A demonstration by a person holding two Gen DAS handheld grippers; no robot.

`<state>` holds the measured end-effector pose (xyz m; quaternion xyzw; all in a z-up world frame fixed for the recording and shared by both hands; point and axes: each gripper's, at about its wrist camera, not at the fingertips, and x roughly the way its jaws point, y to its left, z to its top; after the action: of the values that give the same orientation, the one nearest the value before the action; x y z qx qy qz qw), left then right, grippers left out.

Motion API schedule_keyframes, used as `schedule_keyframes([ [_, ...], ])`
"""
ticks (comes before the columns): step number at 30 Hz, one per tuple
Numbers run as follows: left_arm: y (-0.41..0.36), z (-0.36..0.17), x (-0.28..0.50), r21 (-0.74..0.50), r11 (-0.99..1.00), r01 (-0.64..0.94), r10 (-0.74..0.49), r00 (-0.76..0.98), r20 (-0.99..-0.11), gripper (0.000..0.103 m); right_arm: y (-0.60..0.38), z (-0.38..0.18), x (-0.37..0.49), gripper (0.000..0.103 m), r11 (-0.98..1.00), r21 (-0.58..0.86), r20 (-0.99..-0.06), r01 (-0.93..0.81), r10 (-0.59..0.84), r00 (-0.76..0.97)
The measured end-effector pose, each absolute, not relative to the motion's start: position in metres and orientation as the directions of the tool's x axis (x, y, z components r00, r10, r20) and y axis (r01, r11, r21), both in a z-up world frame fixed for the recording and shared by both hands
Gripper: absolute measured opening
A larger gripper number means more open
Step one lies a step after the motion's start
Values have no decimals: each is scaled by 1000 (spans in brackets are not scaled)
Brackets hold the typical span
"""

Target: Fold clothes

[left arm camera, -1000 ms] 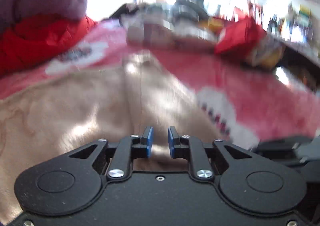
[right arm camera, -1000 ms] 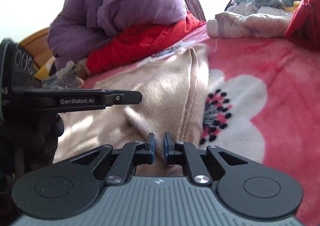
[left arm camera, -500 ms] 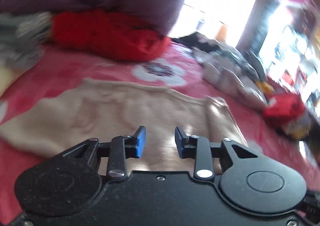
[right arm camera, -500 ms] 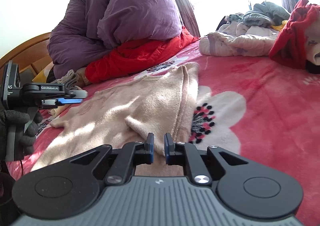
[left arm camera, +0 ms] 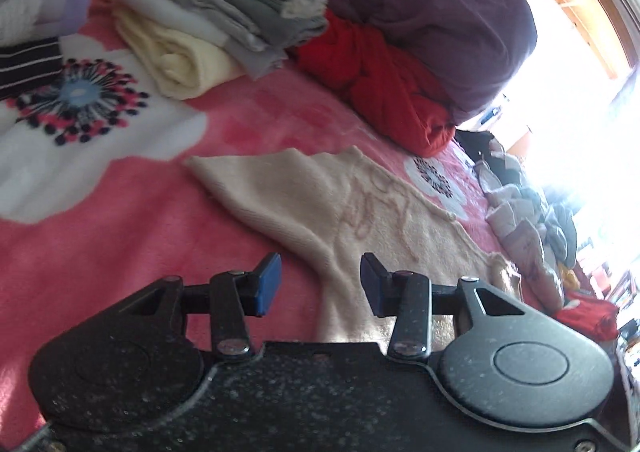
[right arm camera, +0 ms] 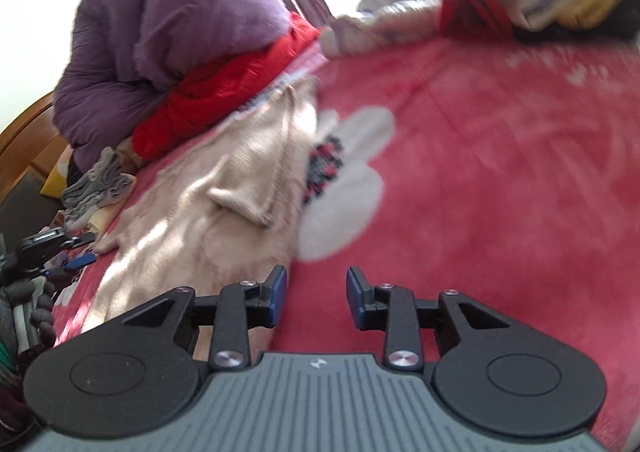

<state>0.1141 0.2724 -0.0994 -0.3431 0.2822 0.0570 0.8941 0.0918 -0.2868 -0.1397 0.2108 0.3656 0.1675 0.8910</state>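
A beige sweater [left arm camera: 352, 208] lies spread on the pink flowered blanket [left arm camera: 100, 252], one sleeve stretched toward the left. My left gripper [left arm camera: 319, 284] hovers over the sleeve's lower edge, its jaws opening, pads clear of the cloth. In the right wrist view the same beige sweater [right arm camera: 224, 212] lies to the left with a folded flap on top. My right gripper [right arm camera: 316, 294] is over the blanket [right arm camera: 500, 180] just beside the sweater's hem, jaws opening with nothing between them. The left gripper [right arm camera: 70, 252] shows small at the far left, held by a gloved hand [right arm camera: 36, 304].
Folded clothes [left arm camera: 208, 20] are stacked at the upper left. A purple duvet [left arm camera: 420, 0] and a red jacket [left arm camera: 380, 80] lie behind the sweater. Unfolded laundry [right arm camera: 500, 0] is heaped at the far right, and a wooden bed frame [right arm camera: 24, 132] borders the left.
Both grippers have opened and let go of the sweater. The left one swung far left to the sleeve side and rolled. The right one shifted right, off the hem onto the blanket.
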Motion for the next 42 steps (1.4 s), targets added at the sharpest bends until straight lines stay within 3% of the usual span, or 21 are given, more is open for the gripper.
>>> schedule_keyframes([
  [3,278,-102,114,-609,731,-309,-95,838,-538,48,-285,-152,94,34,871,476,-613,-122,428,664],
  [7,290,-116,122,-645,670,-366,-82,828,-555,49,-272,-154,94,44,887,430,-609,-167,422,671],
  [16,311,-140,151,-722,541,-431,-50,841,-539,49,-269,-159,99,47,887,421,-602,-187,428,674],
  [18,310,-139,158,-711,559,-426,-35,845,-534,45,-270,-160,101,48,883,430,-597,-187,434,675],
  [20,307,-138,164,-717,569,-403,-49,853,-519,15,-271,-161,102,48,879,439,-593,-188,440,674],
  [22,294,-123,168,-699,628,-341,-47,880,-472,6,-272,-162,104,48,873,450,-588,-187,447,674],
  [30,203,-63,180,-477,878,-41,-120,946,-302,5,-274,-163,111,48,861,470,-574,-194,464,674],
  [35,146,-51,190,-374,923,88,-209,932,-297,5,-278,-165,114,48,848,493,-563,-194,480,672],
  [42,85,-50,212,-290,951,105,-219,891,-398,5,-280,-166,116,48,839,509,-557,-193,492,669],
])
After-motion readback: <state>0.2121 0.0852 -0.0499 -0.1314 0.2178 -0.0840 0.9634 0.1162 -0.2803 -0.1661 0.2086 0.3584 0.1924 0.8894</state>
